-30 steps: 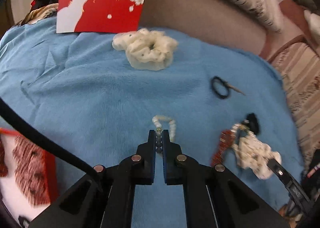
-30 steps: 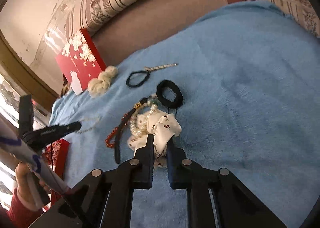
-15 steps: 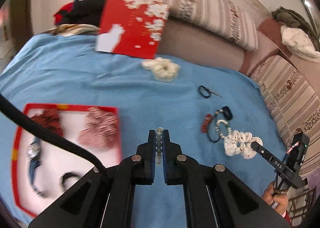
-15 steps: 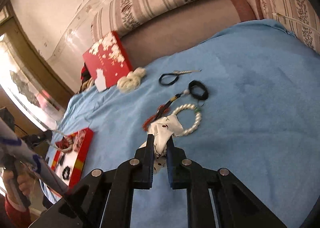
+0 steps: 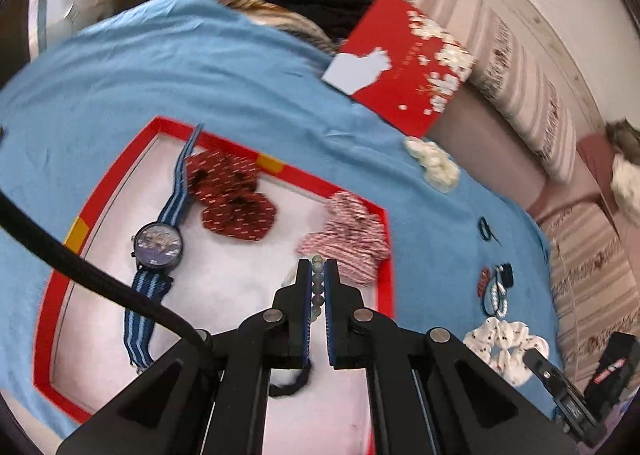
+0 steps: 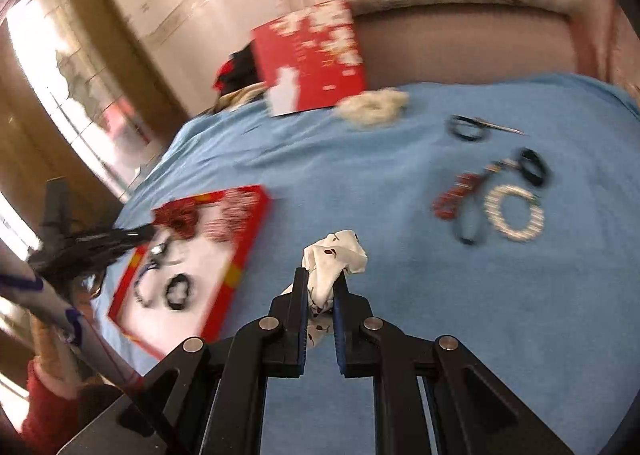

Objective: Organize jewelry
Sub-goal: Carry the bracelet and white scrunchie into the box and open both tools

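In the left wrist view, a red-rimmed tray (image 5: 352, 195) with a white floor fills the lower left of the frame on a blue blanket (image 5: 160, 63). Inside it, from left to right, lie a blue-striped watch (image 5: 158, 245), a dark red scrunchie (image 5: 232, 199) and a red-and-white striped scrunchie (image 5: 348, 235). At lower centre, the left tongs (image 5: 318, 287) are clamped on a pale bead bracelet (image 5: 317, 275) above the tray's right part. A red flowered box (image 5: 404, 67) leans at upper right, with a cream scrunchie (image 5: 434, 163) just below it.

In the right wrist view, the same tray (image 6: 240, 263) sits at middle left. At lower centre, the right tongs (image 6: 322, 295) are clamped on a white printed scrunchie (image 6: 336, 259) over the bare blanket. At middle right lie a red bead string (image 6: 456, 195), a pearl bracelet (image 6: 514, 213) and a black hair tie (image 6: 534, 167).
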`<act>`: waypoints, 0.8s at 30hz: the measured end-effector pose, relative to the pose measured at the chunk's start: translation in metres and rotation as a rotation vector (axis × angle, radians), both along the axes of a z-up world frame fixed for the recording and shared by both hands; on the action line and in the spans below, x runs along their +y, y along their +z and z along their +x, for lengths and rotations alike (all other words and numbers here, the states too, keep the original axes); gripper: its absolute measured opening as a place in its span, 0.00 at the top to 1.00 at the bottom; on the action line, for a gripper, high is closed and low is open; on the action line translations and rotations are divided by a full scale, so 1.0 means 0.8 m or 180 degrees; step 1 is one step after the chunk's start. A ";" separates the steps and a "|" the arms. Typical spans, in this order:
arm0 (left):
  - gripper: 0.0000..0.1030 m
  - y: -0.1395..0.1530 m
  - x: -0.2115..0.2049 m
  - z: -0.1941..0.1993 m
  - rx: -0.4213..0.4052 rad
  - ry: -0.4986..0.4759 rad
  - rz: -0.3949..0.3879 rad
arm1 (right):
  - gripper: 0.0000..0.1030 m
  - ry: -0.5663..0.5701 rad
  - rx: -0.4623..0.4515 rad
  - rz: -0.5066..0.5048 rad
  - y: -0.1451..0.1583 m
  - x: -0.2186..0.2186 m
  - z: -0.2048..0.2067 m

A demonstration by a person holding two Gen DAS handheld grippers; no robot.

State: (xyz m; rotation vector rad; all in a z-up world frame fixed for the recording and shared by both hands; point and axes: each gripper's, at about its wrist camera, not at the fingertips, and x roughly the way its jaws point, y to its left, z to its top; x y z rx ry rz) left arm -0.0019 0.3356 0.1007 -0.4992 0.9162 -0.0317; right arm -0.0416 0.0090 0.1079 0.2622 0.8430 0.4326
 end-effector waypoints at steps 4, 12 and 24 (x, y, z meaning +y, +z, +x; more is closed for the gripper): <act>0.95 -0.029 0.029 0.012 0.0174 0.0123 -0.0107 | 0.88 0.0281 0.0006 0.0052 0.014 0.068 0.015; 0.95 -0.042 0.067 0.015 0.0254 0.0446 0.0204 | 0.88 0.0620 0.0175 0.0143 0.005 0.190 0.058; 0.70 -0.025 0.073 0.001 0.0048 0.0587 0.0177 | 0.60 0.0482 0.0362 -0.0353 -0.050 0.215 0.086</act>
